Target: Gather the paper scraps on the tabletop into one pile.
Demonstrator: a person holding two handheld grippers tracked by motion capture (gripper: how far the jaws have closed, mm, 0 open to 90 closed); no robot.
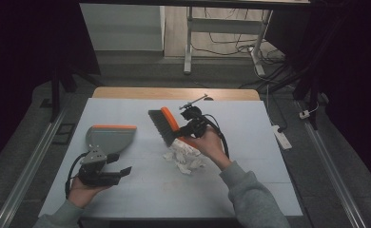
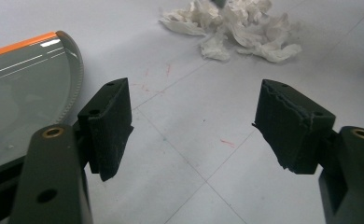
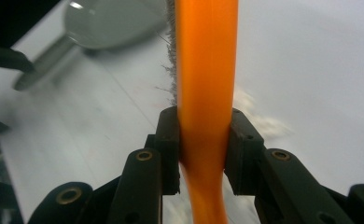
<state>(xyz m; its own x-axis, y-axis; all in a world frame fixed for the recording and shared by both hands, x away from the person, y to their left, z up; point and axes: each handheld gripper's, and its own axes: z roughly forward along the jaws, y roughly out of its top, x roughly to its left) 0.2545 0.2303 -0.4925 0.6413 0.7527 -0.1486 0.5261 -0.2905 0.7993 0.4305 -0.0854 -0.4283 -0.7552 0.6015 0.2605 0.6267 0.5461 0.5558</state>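
Right gripper (image 1: 187, 131), held up over the middle of the table (image 1: 250, 180), is clamped on the orange handle of a hand brush (image 1: 163, 124); in the right gripper view its two black pads press the handle (image 3: 207, 93) from both sides. From the high view the brush hangs clear of the table, its dark bristles pointing to the left. Just below and near of it lies a small heap of crumpled white paper scraps (image 1: 183, 156). Left gripper (image 1: 119, 172) rests at the near left, its jaws standing wide apart with nothing between them, aimed toward the scraps (image 2: 236, 28). Just beyond it, at the left, a grey dustpan (image 1: 108, 138) with an orange edge lies flat on the table, its handle toward the left gripper, well apart from the brush.
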